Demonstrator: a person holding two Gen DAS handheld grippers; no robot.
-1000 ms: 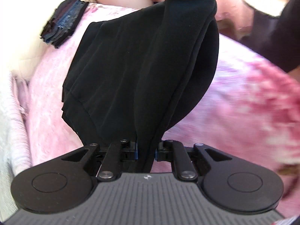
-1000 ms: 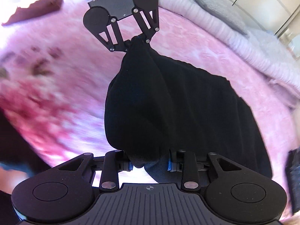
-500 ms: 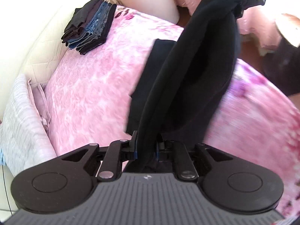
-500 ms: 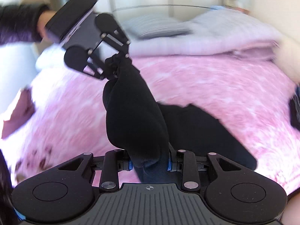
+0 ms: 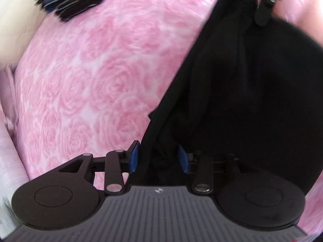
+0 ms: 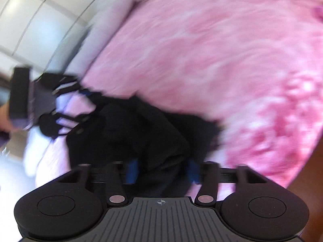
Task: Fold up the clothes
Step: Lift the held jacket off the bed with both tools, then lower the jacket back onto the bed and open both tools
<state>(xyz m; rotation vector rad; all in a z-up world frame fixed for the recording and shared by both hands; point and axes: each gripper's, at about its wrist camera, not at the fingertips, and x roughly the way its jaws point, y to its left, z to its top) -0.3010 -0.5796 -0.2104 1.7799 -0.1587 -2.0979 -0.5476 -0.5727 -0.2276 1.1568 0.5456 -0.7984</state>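
**Letting go of the black garment onto the bed**

Closest to me in the left wrist view, my left gripper is opening: the blue fingers stand apart with a gathered edge of the black garment running between them, and I see a gap beside the cloth, so nothing is pinched. In the right wrist view my right gripper is opening too, its fingers spread wider, with a bunched corner of the same garment lying loose between them; the picture is blurred, so I cannot vouch for any contact.

Beyond the fingers the garment drapes across the pink rose-patterned bedspread, doubled over in soft folds. I judge it light, limp and a little slippery, apt to slump and wrinkle wherever it is unsupported. Corners and hems are the places to take hold, both ends at once, keeping the edge taut.

Farther off, a stack of folded dark clothes sits at the bedspread's far edge.
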